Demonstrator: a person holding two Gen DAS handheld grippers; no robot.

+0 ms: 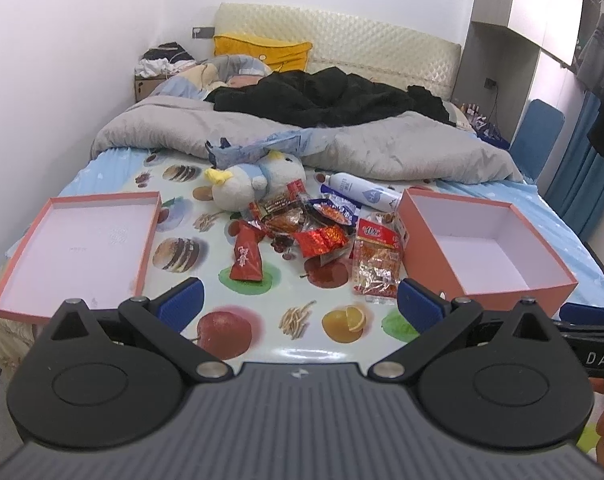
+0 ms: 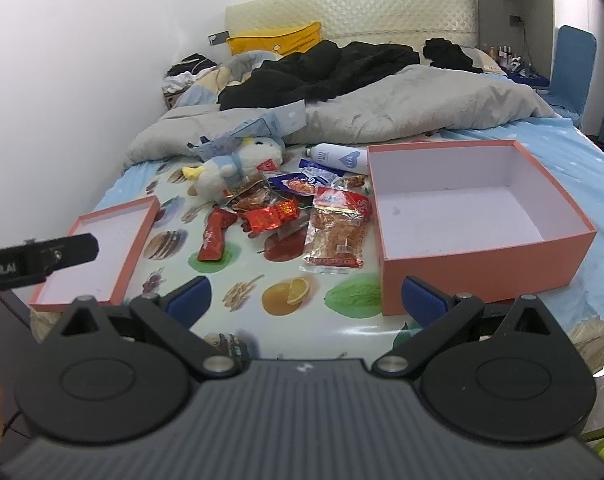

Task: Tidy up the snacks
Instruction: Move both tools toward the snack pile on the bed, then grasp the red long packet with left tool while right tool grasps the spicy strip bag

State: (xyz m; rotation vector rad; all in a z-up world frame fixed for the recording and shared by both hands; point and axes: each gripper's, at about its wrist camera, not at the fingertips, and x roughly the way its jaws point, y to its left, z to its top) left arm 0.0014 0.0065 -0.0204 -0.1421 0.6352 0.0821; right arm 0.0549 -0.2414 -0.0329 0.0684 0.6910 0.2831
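Snacks point(image 1: 302, 228) heaped mid-bed on a fruit-print sheet point(image 1: 261, 320), between a shallow lid point(image 1: 81, 248) at left and a deep box point(image 1: 490, 248) at right, both open and bare inside. Overlapping wrappers, so count unclear; print too small to read. Red pouch point(image 1: 246, 258) long axis running near-to-far, slightly tilted; clear packet point(image 1: 376, 264) likewise near-to-far, touching the box wall. White bottle point(image 1: 362, 194) on its side behind the heap, partly hidden by it, long axis running left to right. Plush bird point(image 1: 257, 180) lying just beyond the snacks. Left tool point(image 1: 299, 304) spread wide, nothing between the pads; right tool point(image 2: 306, 300) also spread wide, bare, near the box corner. Grey duvet point(image 1: 382, 148), black clothes point(image 1: 322, 96), yellow pillow point(image 1: 261, 50) and padded headboard point(image 1: 362, 40) farther back; white wall at left.
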